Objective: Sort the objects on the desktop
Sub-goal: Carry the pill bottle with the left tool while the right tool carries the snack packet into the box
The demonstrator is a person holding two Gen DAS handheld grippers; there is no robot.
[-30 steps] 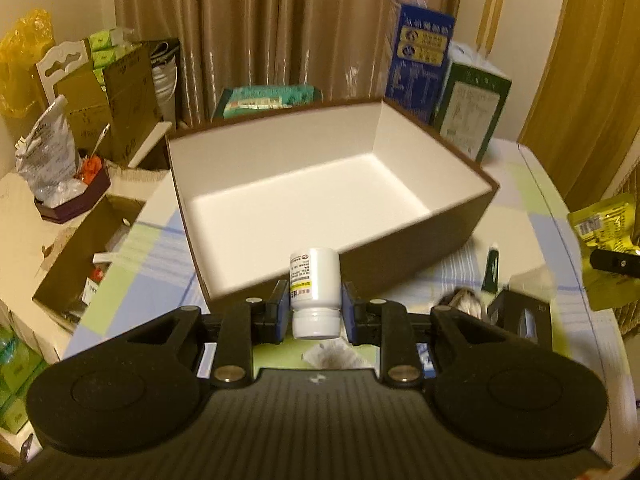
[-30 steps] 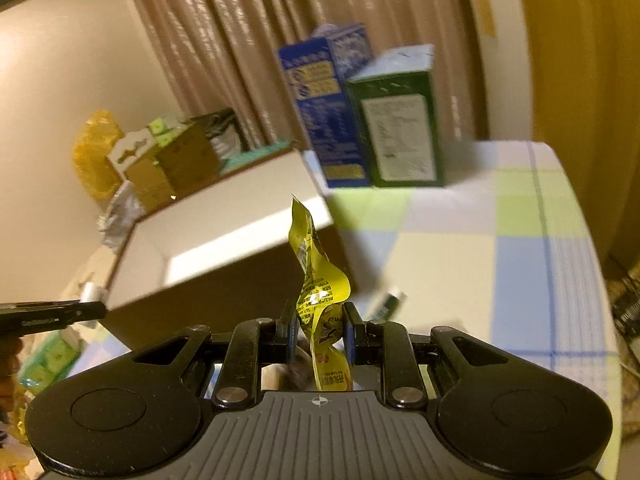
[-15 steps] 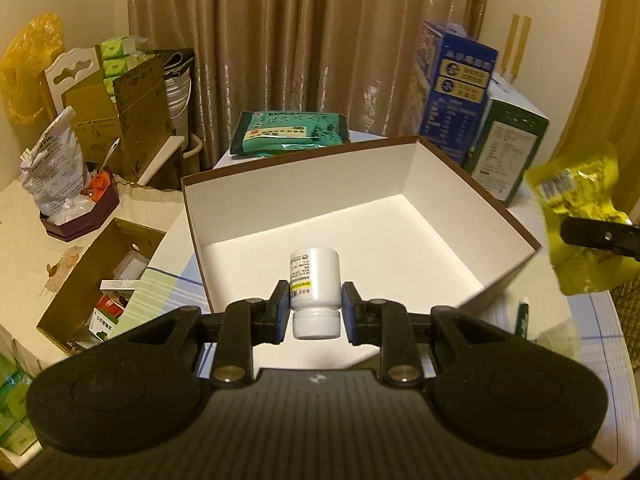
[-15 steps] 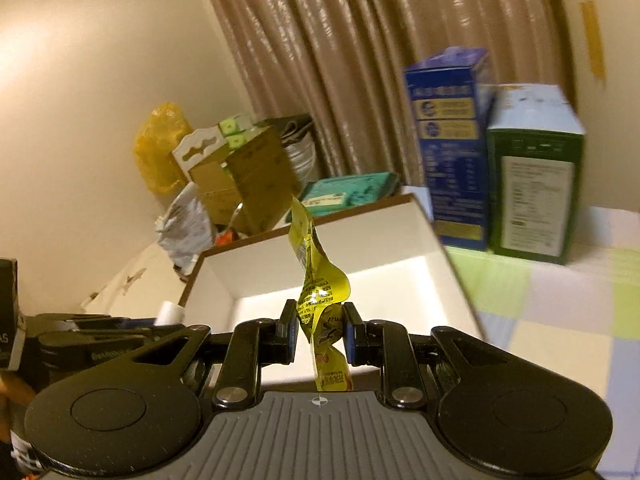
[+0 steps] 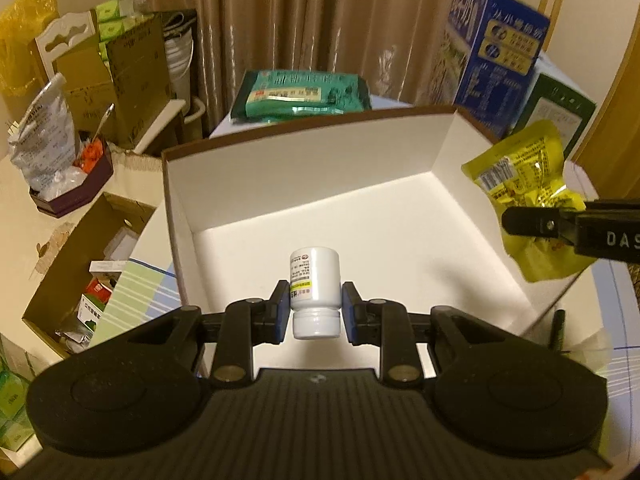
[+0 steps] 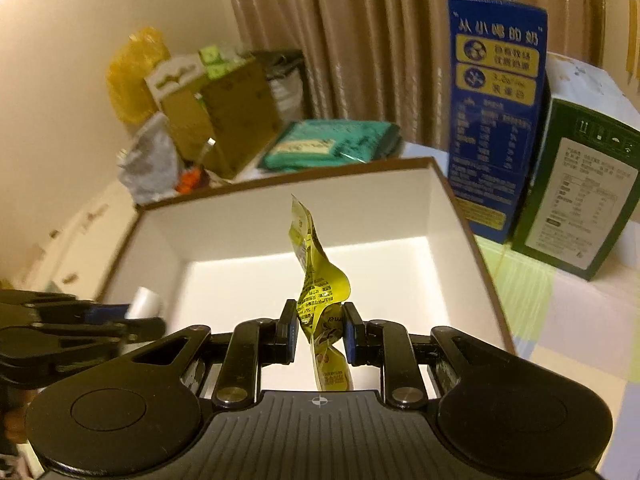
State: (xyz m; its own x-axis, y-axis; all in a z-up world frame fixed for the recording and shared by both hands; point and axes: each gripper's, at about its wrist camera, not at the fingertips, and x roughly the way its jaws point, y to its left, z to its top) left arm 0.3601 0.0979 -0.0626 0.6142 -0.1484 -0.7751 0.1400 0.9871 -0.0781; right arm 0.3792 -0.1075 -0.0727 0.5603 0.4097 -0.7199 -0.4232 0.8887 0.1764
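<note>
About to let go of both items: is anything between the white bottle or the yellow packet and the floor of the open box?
Nothing visible. The bottle and the packet hang over the box, whose white floor below them looks bare.

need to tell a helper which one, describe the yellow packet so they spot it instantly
Find the big open box, white inside. Over its right rim, the right tongs pinch a crinkled yellow packet. It is the only foil pouch held up; the left tongs grip a white bottle.

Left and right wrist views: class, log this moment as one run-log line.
left gripper: shut on white bottle | right gripper: shut on yellow packet | both over open box | nothing released
</note>
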